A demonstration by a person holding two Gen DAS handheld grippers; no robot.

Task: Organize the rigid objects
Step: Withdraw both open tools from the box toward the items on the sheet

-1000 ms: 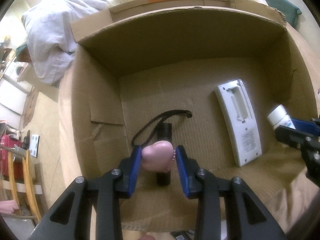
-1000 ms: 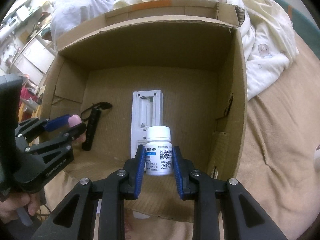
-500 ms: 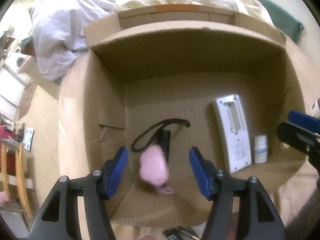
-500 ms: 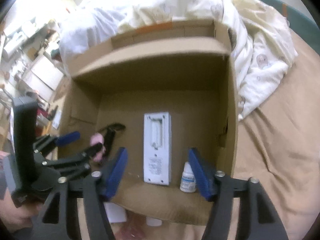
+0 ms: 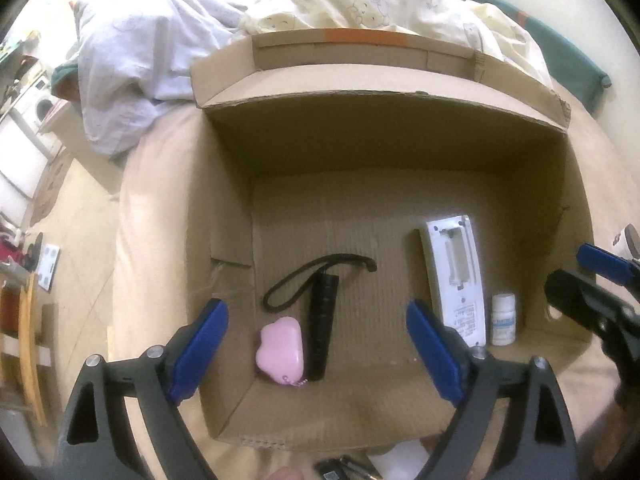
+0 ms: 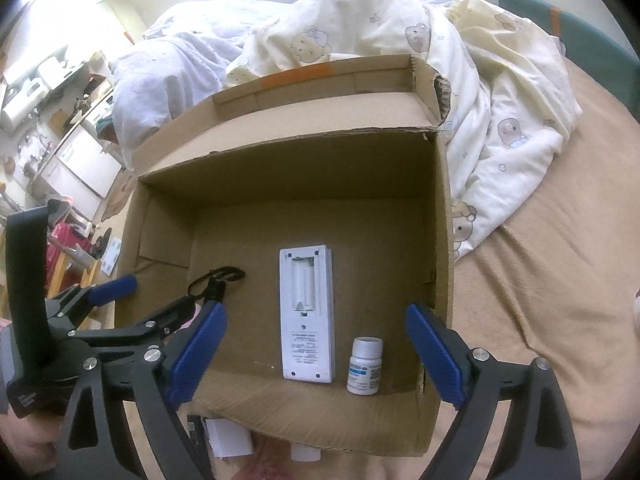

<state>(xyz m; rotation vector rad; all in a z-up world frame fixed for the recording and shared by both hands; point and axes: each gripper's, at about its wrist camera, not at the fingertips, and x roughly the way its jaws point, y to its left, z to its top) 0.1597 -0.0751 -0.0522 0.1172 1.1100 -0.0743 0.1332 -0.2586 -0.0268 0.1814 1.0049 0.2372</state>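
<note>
An open cardboard box (image 5: 400, 136) (image 6: 280, 176) sits on a bed. Inside lie a pink heart-shaped case (image 5: 280, 350), a black flashlight with a strap (image 5: 323, 320) (image 6: 212, 284), a white remote face down (image 5: 458, 280) (image 6: 306, 312) and an upright white pill bottle (image 5: 503, 319) (image 6: 365, 366). My left gripper (image 5: 318, 348) is open and empty above the box's near left part, over the pink case. My right gripper (image 6: 316, 354) is open and empty above the near right part, over the bottle and remote. Each gripper also shows at the edge of the other view: the right (image 5: 592, 284), the left (image 6: 120, 308).
A tan bed sheet (image 6: 560, 280) surrounds the box. A crumpled bear-print duvet (image 6: 400, 32) lies behind it. Small loose items, white and dark (image 6: 228, 440) (image 5: 344, 468), lie on the bed just in front of the box. Furniture stands on the floor at the left (image 5: 24, 320).
Both grippers opened and pulled back up out of the box. The left let go of the pink case, now beside the flashlight. The right let go of the pill bottle, now upright beside the remote.
</note>
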